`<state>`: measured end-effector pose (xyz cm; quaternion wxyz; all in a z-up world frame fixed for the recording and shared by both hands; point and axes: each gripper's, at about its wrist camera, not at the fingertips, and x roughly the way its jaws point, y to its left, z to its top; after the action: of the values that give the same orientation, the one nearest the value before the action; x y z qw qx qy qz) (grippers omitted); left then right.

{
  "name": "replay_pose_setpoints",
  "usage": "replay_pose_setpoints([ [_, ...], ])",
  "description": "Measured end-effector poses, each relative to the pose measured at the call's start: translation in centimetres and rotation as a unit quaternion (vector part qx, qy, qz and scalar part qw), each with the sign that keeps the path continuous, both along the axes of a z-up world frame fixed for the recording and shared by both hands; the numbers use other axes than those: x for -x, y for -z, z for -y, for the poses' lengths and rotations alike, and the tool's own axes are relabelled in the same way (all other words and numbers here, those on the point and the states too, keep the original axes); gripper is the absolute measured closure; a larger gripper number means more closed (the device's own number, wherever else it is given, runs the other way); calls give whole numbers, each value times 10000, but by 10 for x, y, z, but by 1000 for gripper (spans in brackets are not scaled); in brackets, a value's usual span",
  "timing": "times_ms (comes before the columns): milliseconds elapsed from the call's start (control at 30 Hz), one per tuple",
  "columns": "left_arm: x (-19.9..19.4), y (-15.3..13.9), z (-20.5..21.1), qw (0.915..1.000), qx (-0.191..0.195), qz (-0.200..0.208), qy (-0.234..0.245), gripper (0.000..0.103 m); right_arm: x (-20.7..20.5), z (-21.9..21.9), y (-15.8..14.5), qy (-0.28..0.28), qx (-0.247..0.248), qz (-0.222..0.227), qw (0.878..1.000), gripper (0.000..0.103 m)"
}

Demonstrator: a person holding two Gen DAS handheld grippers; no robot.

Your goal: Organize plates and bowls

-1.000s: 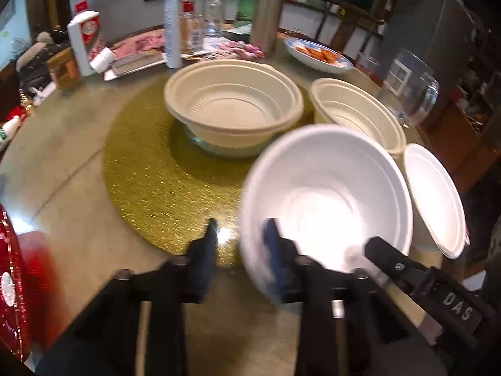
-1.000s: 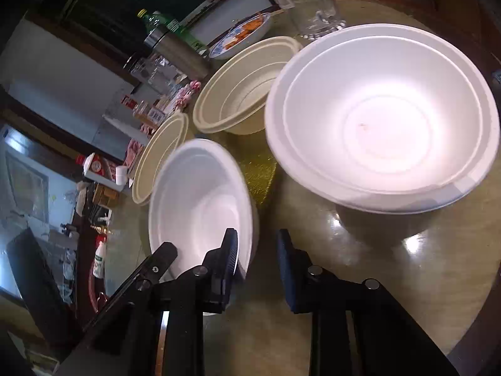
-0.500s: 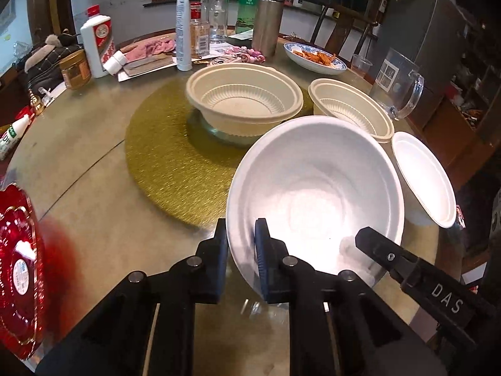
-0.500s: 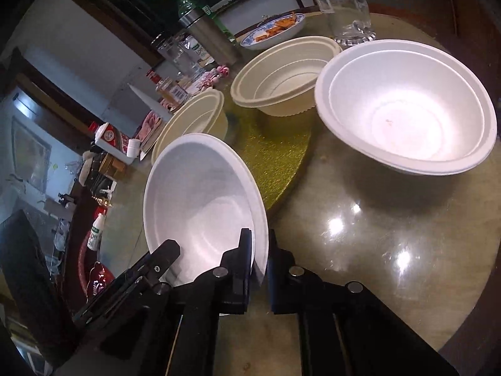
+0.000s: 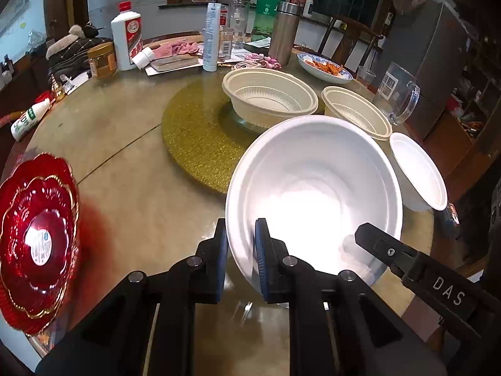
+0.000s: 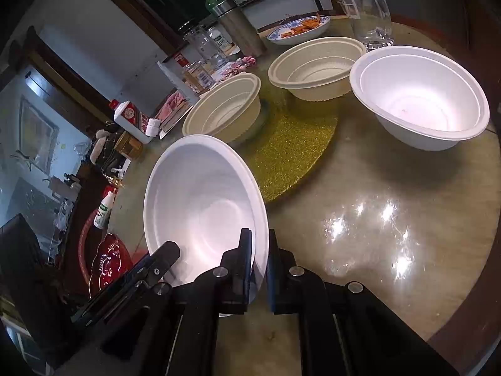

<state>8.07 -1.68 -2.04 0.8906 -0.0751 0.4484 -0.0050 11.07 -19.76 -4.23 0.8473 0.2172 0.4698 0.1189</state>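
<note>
A white foam bowl (image 5: 313, 194) is tilted above the table's near edge, held from both sides. My left gripper (image 5: 239, 235) is shut on its left rim, one blue pad inside and one outside. In the right wrist view the same bowl (image 6: 203, 200) has its right rim pinched by my right gripper (image 6: 260, 244), which is shut on it. A second white bowl (image 6: 419, 97), seemingly two nested, sits on the table at the right. Two cream bowls (image 5: 269, 100) (image 5: 353, 112) stand by the gold mat (image 5: 194, 134). Stacked red glass plates (image 5: 37, 232) lie at the left.
The round table's (image 6: 391, 250) far side is crowded with bottles, a steel flask (image 5: 283, 37), a jar and a blue-rimmed dish of food (image 5: 324, 67). A glass pitcher (image 5: 397, 94) stands at the right edge. A small white bottle (image 5: 28, 120) lies at the far left.
Both grippers closed on the white bowl's rim, one on each side. The bowl then came back toward the near edge of the table, away from the other white bowl.
</note>
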Motion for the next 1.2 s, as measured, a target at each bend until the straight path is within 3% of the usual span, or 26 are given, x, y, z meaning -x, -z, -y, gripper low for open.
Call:
replay_pose_setpoints([
  [1200,66,-20,-82,9960,459,459,-609,88,47,-90,-37,-675,768,708,9922,95],
])
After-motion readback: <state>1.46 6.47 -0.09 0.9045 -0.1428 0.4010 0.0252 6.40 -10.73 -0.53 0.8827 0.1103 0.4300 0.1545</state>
